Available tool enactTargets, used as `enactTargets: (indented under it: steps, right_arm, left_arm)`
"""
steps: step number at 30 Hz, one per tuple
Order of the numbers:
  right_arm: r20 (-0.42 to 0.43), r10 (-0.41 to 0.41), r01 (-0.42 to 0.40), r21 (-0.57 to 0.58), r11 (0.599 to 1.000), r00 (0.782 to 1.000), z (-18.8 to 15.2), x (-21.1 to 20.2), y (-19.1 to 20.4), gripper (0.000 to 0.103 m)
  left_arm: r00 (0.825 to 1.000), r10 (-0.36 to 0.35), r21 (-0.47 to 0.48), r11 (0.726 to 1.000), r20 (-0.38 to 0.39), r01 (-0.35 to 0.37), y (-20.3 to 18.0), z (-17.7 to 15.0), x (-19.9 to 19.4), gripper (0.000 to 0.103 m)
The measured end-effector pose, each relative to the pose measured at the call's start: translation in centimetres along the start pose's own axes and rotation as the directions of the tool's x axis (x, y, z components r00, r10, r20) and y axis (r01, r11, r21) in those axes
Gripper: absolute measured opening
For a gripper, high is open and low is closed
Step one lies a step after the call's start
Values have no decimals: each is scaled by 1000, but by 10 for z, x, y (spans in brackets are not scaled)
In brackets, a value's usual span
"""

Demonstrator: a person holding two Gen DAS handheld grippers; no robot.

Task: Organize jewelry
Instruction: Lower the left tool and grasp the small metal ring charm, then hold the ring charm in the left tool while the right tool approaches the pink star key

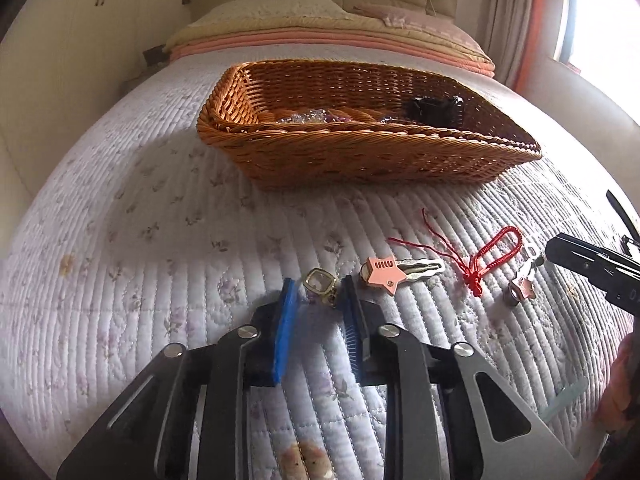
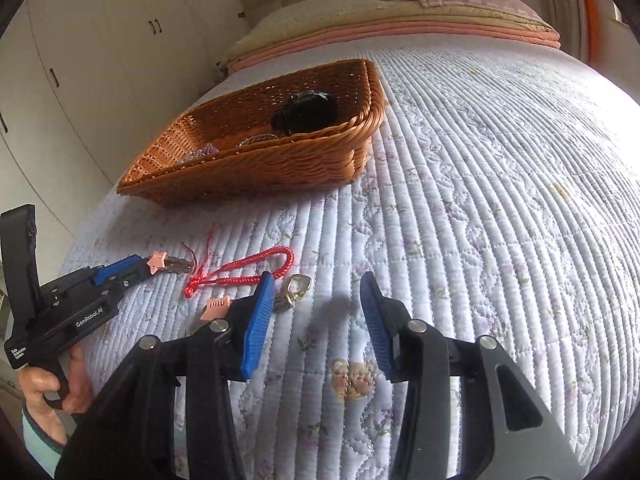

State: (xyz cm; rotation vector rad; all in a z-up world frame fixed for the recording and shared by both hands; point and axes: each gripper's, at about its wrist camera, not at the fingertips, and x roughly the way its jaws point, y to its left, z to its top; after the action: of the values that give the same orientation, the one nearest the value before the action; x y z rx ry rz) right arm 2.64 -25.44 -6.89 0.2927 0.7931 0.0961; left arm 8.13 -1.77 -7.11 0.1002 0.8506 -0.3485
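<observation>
My left gripper (image 1: pixel 318 294) sits low on the quilt (image 1: pixel 160 240), its jaws parted around a gold ring (image 1: pixel 320 285) but not pinching it. My right gripper (image 2: pixel 318 312) hangs wide open, holding nothing. 2 star clips (image 1: pixel 382 274) (image 1: pixel 522 286) and a red cord (image 1: pixel 494 254) lie beside the ring; the basket (image 1: pixel 360 152) stands beyond them.

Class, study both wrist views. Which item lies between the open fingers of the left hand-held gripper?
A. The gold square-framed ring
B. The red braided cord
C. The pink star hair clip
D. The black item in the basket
A: in the left wrist view the gold square-framed ring sits on the quilt between the blue pads of the left hand-held gripper, while the pink star hair clip and red braided cord lie off to its right.
</observation>
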Motion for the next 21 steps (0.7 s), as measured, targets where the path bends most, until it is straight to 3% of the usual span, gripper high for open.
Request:
enactTargets:
  steps: [1, 10, 14, 21]
  right_arm:
    - [3, 1, -1, -6, 1000, 1000, -1, -2, 1, 41]
    - [-20, -35, 33, -89, 995, 999, -11, -3, 15, 41]
    - [-42, -44, 40, -94, 995, 998, -9, 3, 17, 29]
    - [-61, -67, 62, -94, 994, 996, -1, 15, 21, 23]
  left_arm:
    - [1000, 6, -2, 1000, 1, -6, 2, -1, -1, 9]
    - [999, -36, -27, 999, 29, 36, 7, -6, -7, 9]
    - [999, -39, -27, 999, 37, 40, 7, -8, -7, 9]
    - [998, -52, -32, 998, 41, 53, 8, -9, -7, 9]
